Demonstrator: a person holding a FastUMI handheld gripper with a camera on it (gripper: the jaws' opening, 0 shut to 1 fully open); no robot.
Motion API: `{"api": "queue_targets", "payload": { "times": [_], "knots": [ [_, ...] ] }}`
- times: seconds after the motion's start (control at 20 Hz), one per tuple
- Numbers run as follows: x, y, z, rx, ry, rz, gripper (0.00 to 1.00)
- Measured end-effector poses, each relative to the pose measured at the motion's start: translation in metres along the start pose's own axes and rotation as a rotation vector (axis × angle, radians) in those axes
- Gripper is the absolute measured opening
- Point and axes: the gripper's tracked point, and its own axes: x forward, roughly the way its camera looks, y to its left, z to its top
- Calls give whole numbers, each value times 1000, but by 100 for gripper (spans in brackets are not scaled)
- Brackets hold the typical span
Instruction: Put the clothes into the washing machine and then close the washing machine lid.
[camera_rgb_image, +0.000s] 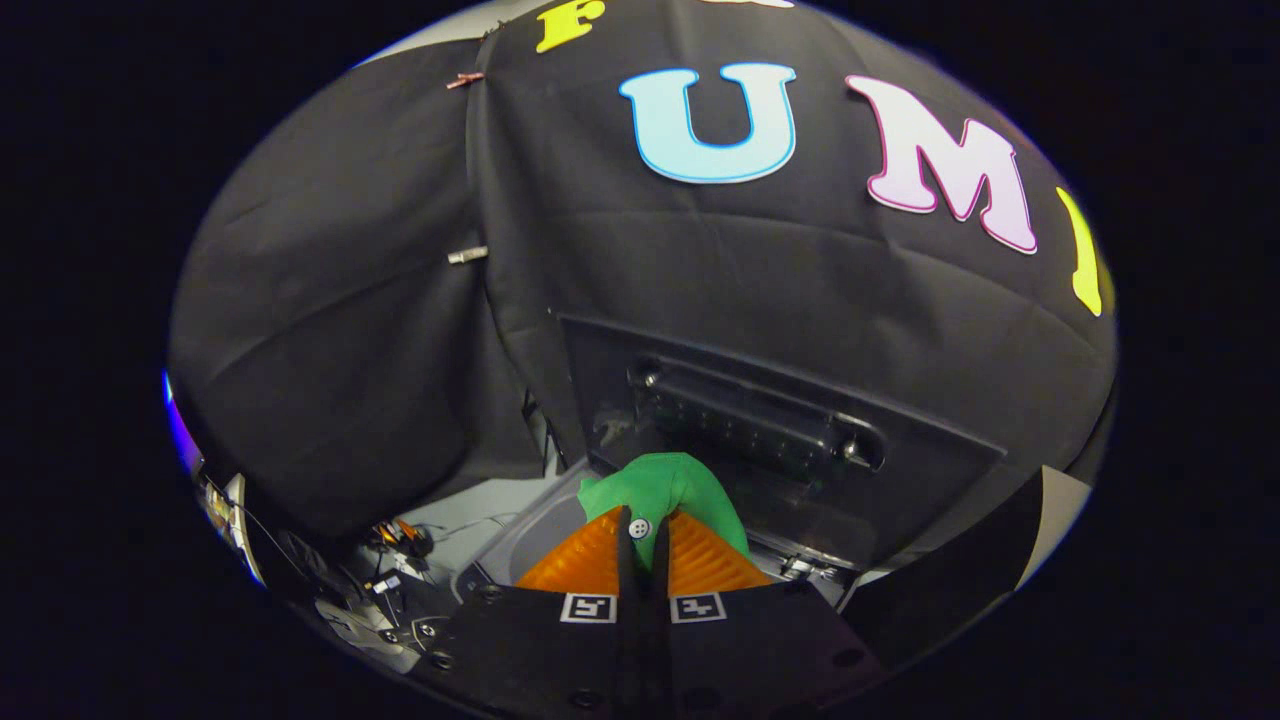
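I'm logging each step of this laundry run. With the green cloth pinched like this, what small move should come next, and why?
Probably carry it forward and down over the washer opening: the gripper is shut on the green cloth, and the raised lid stands open beyond it.

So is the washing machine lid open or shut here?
Open: the lid stands raised beyond the tool, which is shut on the green garment.

The green cloth garment with a white button (668, 490) is partly hidden behind the gripper's (643, 532) closed fingers.
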Motion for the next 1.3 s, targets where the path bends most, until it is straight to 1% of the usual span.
{"api": "queue_targets", "payload": {
  "times": [0.25, 0.35, 0.4, 0.6, 0.85, 1.1, 1.2, 1.3],
  "knots": [
    [14, -4, -24, 4, 93, -18, 5],
    [15, -7, -27, 35, 115, -1, 15],
    [16, -10, -26, 45, 109, -1, 29],
    [15, -12, -26, 37, 108, -6, 98],
    [6, 3, -2, 32, 17, 56, 99],
    [-15, 20, 41, 18, -173, 128, 99],
    [-26, 20, 61, 10, -276, 129, 99],
    [-35, 14, 81, 4, -378, 102, 99]
  ]
}}
